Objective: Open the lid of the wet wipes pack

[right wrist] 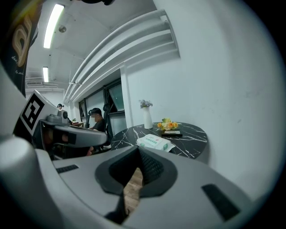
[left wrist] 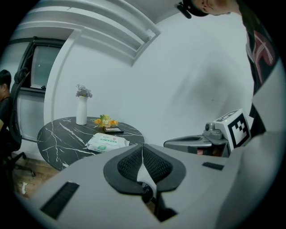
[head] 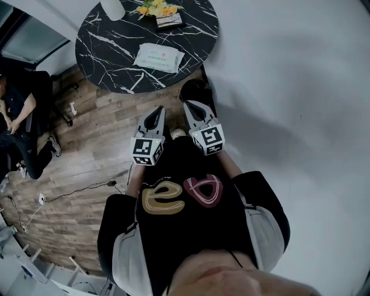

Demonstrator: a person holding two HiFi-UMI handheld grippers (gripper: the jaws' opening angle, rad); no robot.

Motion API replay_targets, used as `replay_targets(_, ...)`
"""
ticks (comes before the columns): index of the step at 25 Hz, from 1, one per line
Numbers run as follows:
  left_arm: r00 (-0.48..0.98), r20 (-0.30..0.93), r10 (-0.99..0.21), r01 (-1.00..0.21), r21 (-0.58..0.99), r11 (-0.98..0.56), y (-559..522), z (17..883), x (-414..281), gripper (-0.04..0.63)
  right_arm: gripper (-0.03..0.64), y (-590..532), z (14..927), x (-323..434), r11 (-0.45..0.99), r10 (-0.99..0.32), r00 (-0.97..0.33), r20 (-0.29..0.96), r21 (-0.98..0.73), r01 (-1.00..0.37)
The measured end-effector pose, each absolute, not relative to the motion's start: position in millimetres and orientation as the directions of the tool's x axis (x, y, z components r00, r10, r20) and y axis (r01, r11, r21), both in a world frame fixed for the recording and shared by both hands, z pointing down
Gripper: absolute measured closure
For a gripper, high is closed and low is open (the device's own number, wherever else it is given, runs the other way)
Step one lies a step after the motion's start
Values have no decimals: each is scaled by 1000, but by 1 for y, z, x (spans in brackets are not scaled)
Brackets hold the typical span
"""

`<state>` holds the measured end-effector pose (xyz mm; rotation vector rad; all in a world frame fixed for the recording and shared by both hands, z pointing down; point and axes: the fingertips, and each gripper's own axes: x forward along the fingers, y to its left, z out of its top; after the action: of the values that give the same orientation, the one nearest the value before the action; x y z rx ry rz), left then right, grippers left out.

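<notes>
Table (head: 104, 63), round, black marble with white veining, stands on a wooden floor (head: 87, 167) close to a pale wall. The wet wipes pack (head: 158, 57), white with a green label, lies flat on the table's top, near its centre and on the side nearer the grippers; nothing touches it. Behind the pack, toward the table's far edge, sit a white vase (head: 113, 8), a cluster of yellow and orange flowers (head: 156, 8) and a small dark tray (head: 169, 22). The left gripper (head: 158, 110) and the right gripper (head: 192, 106) are held side by side, short of the table's near edge, both pointing toward it. Each has its jaws pressed together with nothing between them. A seated person (head: 17, 115) is on a chair to the left of the table, well apart from it.
</notes>
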<state>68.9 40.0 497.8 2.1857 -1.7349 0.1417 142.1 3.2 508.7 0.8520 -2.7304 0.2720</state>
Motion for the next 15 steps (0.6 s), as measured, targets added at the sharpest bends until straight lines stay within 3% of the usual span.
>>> replay_targets(15, 302, 285, -909, -944, 223, -244, -27, 500, 2, 575, 606, -48, 510, 106, 736, -604, -724, 333, -115, -667)
